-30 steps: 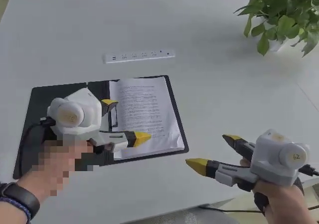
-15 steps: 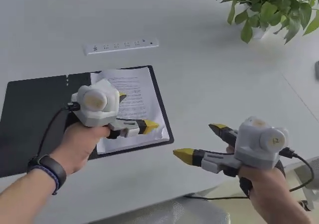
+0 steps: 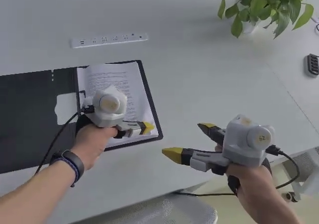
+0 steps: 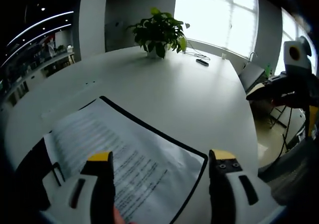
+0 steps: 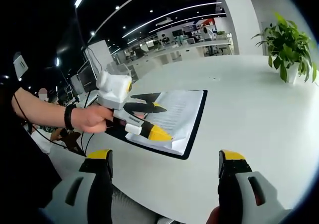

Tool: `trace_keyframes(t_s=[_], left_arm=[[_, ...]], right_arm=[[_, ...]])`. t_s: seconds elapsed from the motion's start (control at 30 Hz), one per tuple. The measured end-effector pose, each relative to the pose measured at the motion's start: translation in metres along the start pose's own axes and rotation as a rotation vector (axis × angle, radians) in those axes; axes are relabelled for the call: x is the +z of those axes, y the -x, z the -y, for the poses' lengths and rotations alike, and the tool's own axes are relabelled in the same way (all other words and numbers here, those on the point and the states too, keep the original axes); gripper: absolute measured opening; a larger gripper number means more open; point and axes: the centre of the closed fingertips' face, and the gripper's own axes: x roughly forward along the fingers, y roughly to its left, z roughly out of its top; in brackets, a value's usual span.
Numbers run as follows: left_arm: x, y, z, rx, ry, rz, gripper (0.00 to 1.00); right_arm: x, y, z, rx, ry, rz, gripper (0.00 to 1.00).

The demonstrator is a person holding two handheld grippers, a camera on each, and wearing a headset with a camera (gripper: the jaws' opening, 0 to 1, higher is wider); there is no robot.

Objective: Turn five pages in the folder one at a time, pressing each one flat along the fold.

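Left gripper [image 4: 160, 155] nearer folder [image 3: 30, 114] edge (white table [image 3: 209, 69])

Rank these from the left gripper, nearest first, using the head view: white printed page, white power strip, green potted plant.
1. White printed page, directly beneath the left gripper.
2. White power strip, farther back, beyond the page.
3. Green potted plant, far back at the right.

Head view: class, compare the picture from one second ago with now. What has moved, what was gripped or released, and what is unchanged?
The left gripper has slid right across the folder, from over its spine to the lower outer corner of the printed page, jaws open and gripping nothing. The right gripper stays open over the table beside the folder. No page has turned. The overall shift is camera movement.
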Motion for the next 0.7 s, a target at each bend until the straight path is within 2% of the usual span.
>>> trace_keyframes(t_s=[0.13,0.27,0.4,0.47,0.5,0.7], left_arm=[[-0.010,-0.013,-0.004,0.018,0.023,-0.021,0.78],[-0.018,-0.019,0.001,0.029,0.011,-0.052,0.78],[-0.028,-0.025,-0.003,0.056,-0.016,-0.080,0.76],[-0.033,-0.027,-0.008,0.083,-0.066,-0.102,0.73],[-0.033,-0.028,-0.006,0.078,-0.056,-0.095,0.73],[-0.033,-0.028,-0.009,0.079,-0.057,-0.088,0.71]], right_arm=[[0.000,0.002,0.004,-0.004,-0.010,-0.001,0.87],[0.000,0.004,0.008,-0.008,-0.015,-0.001,0.87],[0.000,0.005,0.013,-0.012,-0.028,0.001,0.86],[0.001,0.006,0.014,-0.016,-0.033,0.002,0.86],[0.001,0.006,0.015,-0.016,-0.038,0.004,0.86],[-0.003,0.003,0.015,-0.009,-0.040,-0.005,0.86]])
